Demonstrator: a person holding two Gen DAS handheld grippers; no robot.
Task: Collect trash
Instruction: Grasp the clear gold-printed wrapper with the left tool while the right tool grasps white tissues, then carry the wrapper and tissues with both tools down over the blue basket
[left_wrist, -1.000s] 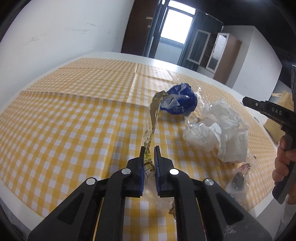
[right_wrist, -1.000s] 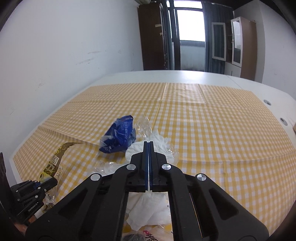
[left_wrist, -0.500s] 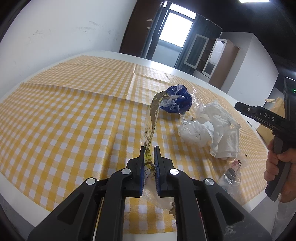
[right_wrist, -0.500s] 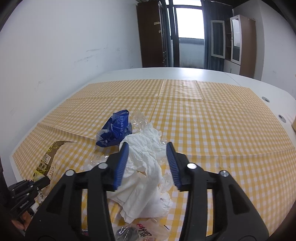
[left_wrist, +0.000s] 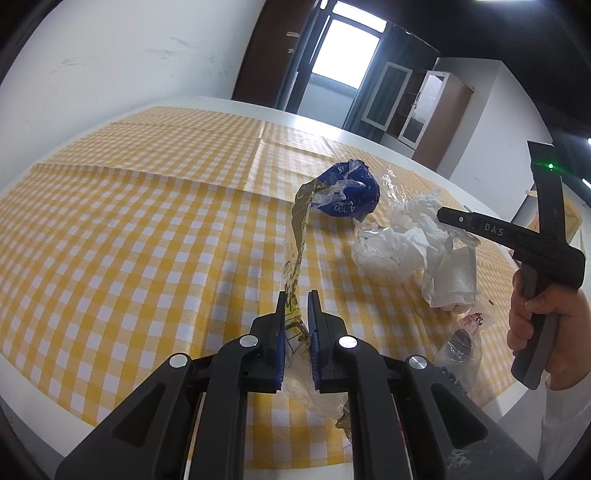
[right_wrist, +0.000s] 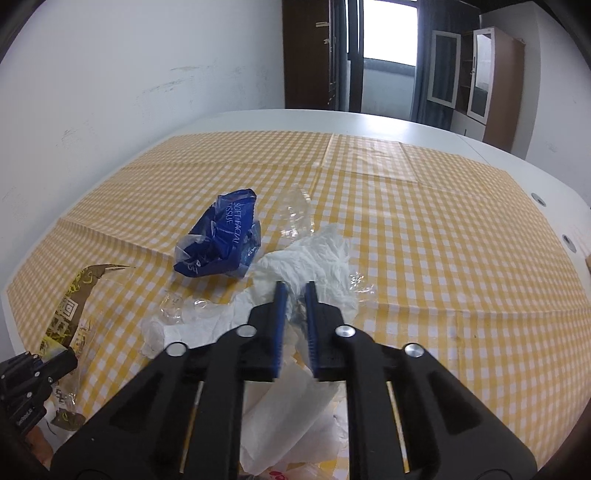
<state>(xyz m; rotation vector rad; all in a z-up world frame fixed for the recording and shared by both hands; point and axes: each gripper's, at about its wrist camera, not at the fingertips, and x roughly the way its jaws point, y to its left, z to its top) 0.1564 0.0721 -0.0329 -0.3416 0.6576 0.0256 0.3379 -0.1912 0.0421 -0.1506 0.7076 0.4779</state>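
Listing the trash first: we count a long yellow-printed wrapper (left_wrist: 295, 266), a blue tissue pack (right_wrist: 221, 240), a crumpled white tissue (right_wrist: 317, 266), clear film (right_wrist: 295, 214) and a small dark-printed packet (left_wrist: 461, 339), all bunched on the near half of the checked cloth (left_wrist: 129, 240), none yet gathered off it.

Left gripper (left_wrist: 297, 314): jaws nearly together, pinching the wrapper's near end; the strip rises from the pads and arcs toward the blue pack, its far tip touching or just over it, we cannot tell which.

Right gripper (right_wrist: 294, 302): jaws closing, down to a narrow slot, with a fold of white tissue and some film between the blue pads. In the left view it reaches over the tissue heap, a hand (left_wrist: 543, 332) round its handle.

Step in hand, as we judge it: securing the tissue.

Handling notes:
- We should take a thick fold, not a single ply, since tissue tears and slips.
- We should lift slowly and see what film rides along; loose film may drop off.
- We should hold the wrapper firm and clear of the pack, lest it drag the pack along the cloth.
- We should keep the two tools apart over the heap.
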